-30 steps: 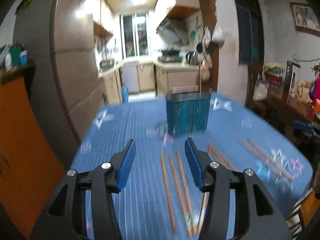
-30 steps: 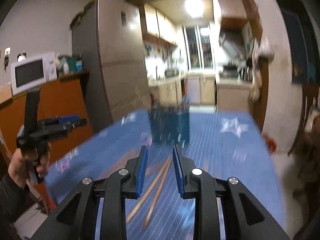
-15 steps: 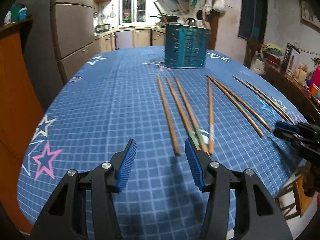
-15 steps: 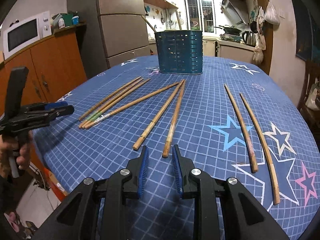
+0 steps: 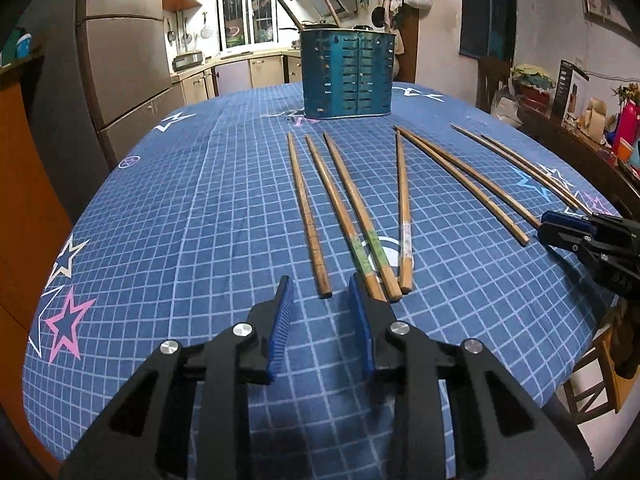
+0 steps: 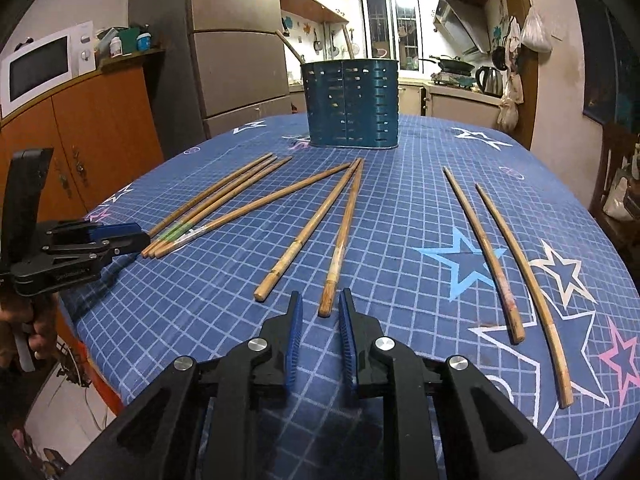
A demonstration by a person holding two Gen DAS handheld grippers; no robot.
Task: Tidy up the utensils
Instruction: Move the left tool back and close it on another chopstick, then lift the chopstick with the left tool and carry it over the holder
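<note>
Lying flat on the bench (image 5: 200,208): long, slender wooden chopsticks (image 5: 344,208), round-ended and worn, several wrapped in pale or green bands near the thick end. Fanning out in loose groups, three close together at 12 o'clock of the left tool (image 5: 322,300), two curved ones (image 6: 516,264) resting apart at 2 o'clock of the right tool (image 6: 320,312). Standing upright at 12 o'clock, at the far end of the bench: a teal metal utensil holder (image 6: 354,104), cylindrical, pierced with rows of short slots, holding two handles leaning out of its top.

Hovering low over the near edge, both tools: blue ribbed pads (image 5: 282,320) on black arms, left jaws parted widely, right jaws parted narrowly, neither gripping anything.

Covering the bench: a blue cloth printed with a white grid and outlined stars. Surrounding it: a dim kitchen with a steel refrigerator (image 6: 236,52), an orange wooden cabinet (image 6: 80,128) carrying a white microwave (image 6: 44,64).
</note>
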